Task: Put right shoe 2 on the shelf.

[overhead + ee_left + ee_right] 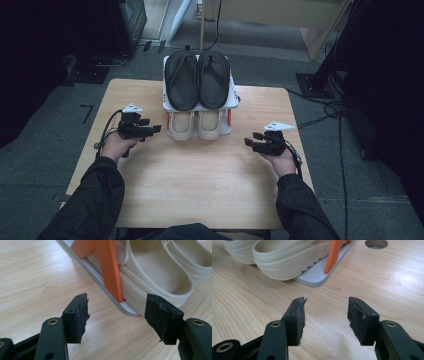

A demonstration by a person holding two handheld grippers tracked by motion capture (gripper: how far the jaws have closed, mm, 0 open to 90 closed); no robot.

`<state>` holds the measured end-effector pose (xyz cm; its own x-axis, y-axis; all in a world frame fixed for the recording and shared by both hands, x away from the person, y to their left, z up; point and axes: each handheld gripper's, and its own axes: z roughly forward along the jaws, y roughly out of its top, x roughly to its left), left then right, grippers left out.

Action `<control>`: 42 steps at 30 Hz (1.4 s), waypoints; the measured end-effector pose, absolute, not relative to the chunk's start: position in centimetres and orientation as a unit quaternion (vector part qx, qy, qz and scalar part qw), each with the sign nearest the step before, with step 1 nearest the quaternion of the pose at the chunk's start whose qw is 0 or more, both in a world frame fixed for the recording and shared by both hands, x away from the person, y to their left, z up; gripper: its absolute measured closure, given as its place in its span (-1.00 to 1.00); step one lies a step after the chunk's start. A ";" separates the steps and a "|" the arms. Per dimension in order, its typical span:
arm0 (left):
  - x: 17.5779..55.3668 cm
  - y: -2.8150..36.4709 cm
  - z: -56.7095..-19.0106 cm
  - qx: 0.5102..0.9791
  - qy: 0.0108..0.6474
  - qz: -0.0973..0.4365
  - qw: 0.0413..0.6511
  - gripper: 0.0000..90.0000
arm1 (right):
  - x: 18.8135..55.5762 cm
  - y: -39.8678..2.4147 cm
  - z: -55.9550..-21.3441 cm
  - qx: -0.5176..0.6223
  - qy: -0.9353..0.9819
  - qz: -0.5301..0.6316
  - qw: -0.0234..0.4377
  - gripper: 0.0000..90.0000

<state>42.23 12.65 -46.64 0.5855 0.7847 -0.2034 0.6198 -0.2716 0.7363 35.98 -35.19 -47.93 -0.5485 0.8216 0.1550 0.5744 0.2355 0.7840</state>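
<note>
A small white two-tier shoe rack (pixel 234 101) with orange side struts (pixel 110 270) stands at the table's far middle. Two black flip-flops (pixel 197 79) lie on its top shelf. A pair of cream clogs (pixel 195 125) sits on the bottom shelf, heels toward me; they also show in the left gripper view (pixel 155 272) and the right gripper view (pixel 284 260). My left gripper (pixel 156 129) hovers just left of the rack, open and empty (pixel 117 317). My right gripper (pixel 248 142) is to the rack's right, nearer me, open with nothing between its pads (pixel 325 320).
The light wooden table (pixel 200 180) has a round cable hole (pixel 376 243) near the rack's right side. Dark equipment, cables and a stand base lie on the grey floor around the table.
</note>
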 end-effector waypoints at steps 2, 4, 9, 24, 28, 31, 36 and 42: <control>42.3 12.6 -46.7 0.791 0.446 0.098 0.407 -0.22 | 36.1 -35.5 -48.0 0.459 0.770 0.419 0.143 0.08; 42.3 12.5 -46.8 0.791 0.447 0.096 0.406 -0.22 | 36.2 -35.8 -48.0 0.466 0.765 0.421 0.145 0.08; 42.3 12.5 -46.8 0.793 0.446 0.094 0.404 -0.22 | 36.2 -36.1 -47.9 0.473 0.757 0.426 0.146 0.08; 42.3 12.4 -46.9 0.796 0.445 0.094 0.400 -0.22 | 36.3 -35.9 -48.1 0.471 0.762 0.419 0.147 0.06; 42.3 12.3 -46.9 0.796 0.444 0.094 0.400 -0.22 | 36.3 -35.9 -48.1 0.472 0.762 0.419 0.147 0.06; 42.3 12.3 -46.9 0.797 0.444 0.094 0.399 -0.22 | 36.3 -36.0 -48.1 0.473 0.761 0.419 0.147 0.06; 42.3 12.3 -46.8 0.797 0.444 0.093 0.399 -0.22 | 36.3 -36.0 -48.1 0.471 0.761 0.420 0.148 0.06; 42.3 12.3 -46.8 0.797 0.443 0.094 0.399 -0.22 | 36.3 -36.0 -48.1 0.472 0.762 0.418 0.147 0.06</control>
